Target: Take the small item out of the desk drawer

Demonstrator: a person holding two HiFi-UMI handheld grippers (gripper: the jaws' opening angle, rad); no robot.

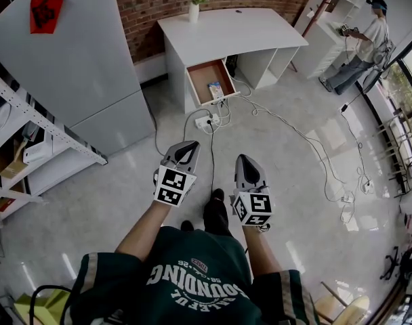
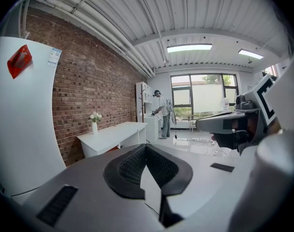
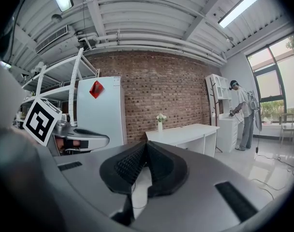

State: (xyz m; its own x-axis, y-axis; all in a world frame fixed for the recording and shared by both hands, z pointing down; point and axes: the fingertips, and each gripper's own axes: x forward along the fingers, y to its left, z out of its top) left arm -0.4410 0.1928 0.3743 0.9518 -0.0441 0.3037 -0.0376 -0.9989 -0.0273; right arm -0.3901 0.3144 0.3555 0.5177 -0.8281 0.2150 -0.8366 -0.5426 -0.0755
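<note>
One small item (image 1: 215,90), pale and flat, lies at the near end of the drawer (image 1: 200,78), which already stands pulled out from the white desk (image 1: 233,36). So the opening looks done; the walk-up, the grab and the lift out are all ahead of you. You're well apart from the desk, with bare floor and a tangle of cables (image 1: 287,124) between. Your left gripper (image 1: 186,147) and right gripper (image 1: 246,162) are held out side by side in front of your chest, both aimed towards the desk and tipped slightly down. Both sets of tongs are pressed together with nothing between them. I'd say one needs parting before you reach the drawer.
</note>
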